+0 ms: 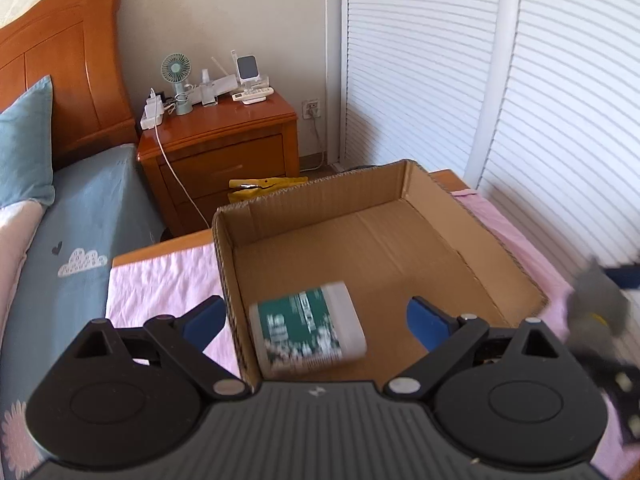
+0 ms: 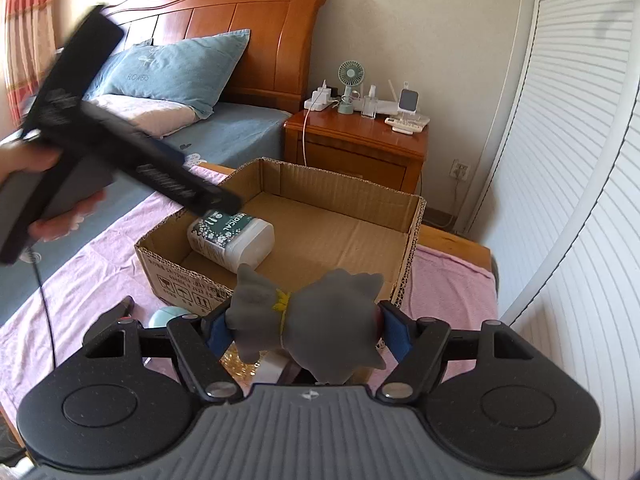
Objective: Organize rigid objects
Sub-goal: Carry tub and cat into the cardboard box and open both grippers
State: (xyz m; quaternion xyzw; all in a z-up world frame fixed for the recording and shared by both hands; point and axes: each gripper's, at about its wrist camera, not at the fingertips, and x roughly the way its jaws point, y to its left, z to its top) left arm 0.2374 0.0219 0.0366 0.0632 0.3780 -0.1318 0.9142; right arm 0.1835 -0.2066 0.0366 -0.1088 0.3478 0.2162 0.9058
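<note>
In the lower centre of the right wrist view, the right gripper [image 2: 306, 330] has its jaws clamped on a grey figurine [image 2: 320, 320] with a yellow collar, held just short of the cardboard box [image 2: 412, 216], likely so it can go in next. A white bottle [image 1: 308, 328] with a green label lies on its side in the box's near corner, blurred in the left view. Above it the left gripper [image 1: 314, 320] hangs with jaws wide apart and nothing between them. The box sits on a pink cloth [image 1: 160, 284] spread over a wooden table [image 2: 456, 240]. A bed [image 2: 224, 132] and a nightstand [image 1: 224, 136] stand behind, in the upper left.
</note>
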